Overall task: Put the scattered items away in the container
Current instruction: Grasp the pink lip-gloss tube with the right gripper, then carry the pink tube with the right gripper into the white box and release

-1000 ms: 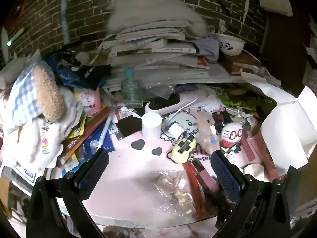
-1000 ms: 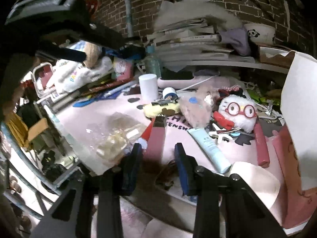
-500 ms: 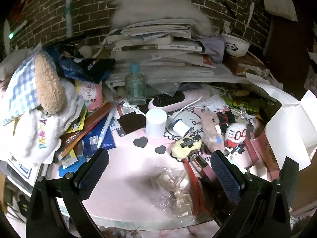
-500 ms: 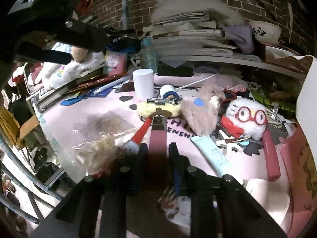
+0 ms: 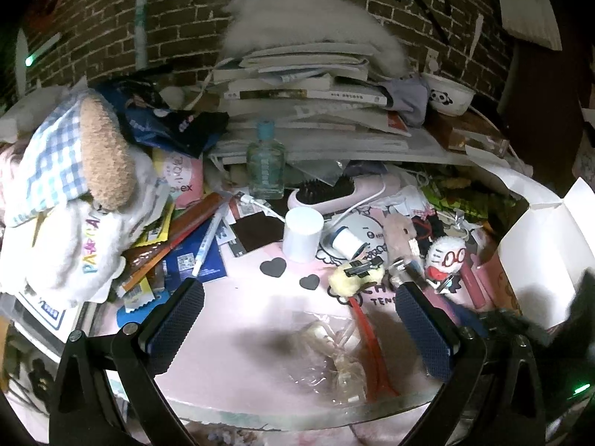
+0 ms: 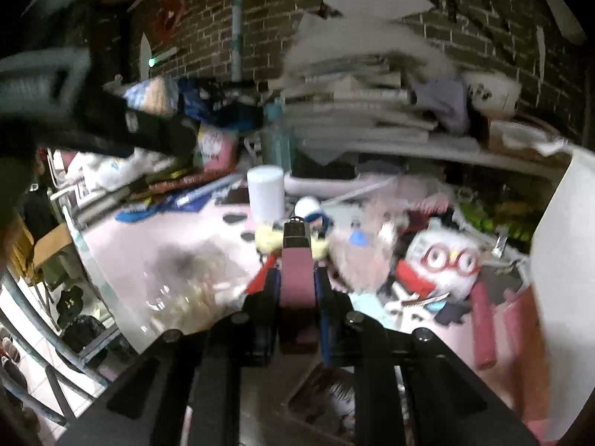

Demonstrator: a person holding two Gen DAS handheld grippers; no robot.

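Observation:
My right gripper (image 6: 296, 282) is shut on a flat dark-pink tube (image 6: 296, 264) with a black cap and holds it lifted above the pink mat (image 6: 186, 245). In the left wrist view the tube's cap end (image 5: 399, 264) shows near the right side. My left gripper (image 5: 299, 319) is open and empty above the mat (image 5: 241, 308), over a clear plastic bag (image 5: 334, 353) and red clip (image 5: 366, 334). The white box (image 5: 543, 252) stands open at right. A white plush with red glasses (image 6: 442, 264), a yellow plush (image 5: 355, 277) and a white cup (image 5: 302, 234) lie scattered.
A stack of books (image 5: 308, 81) and a panda bowl (image 5: 448, 94) sit on a shelf at the back. A bear plush (image 5: 74, 193), wrappers and pens crowd the left. A glass bottle (image 5: 266, 171) and hairbrush (image 5: 334, 189) stand behind the cup. The glass table edge (image 5: 260, 414) is near.
My right gripper closed on the dark-pink tube and lifted it off the mat. The left gripper drew back slightly and stayed open.

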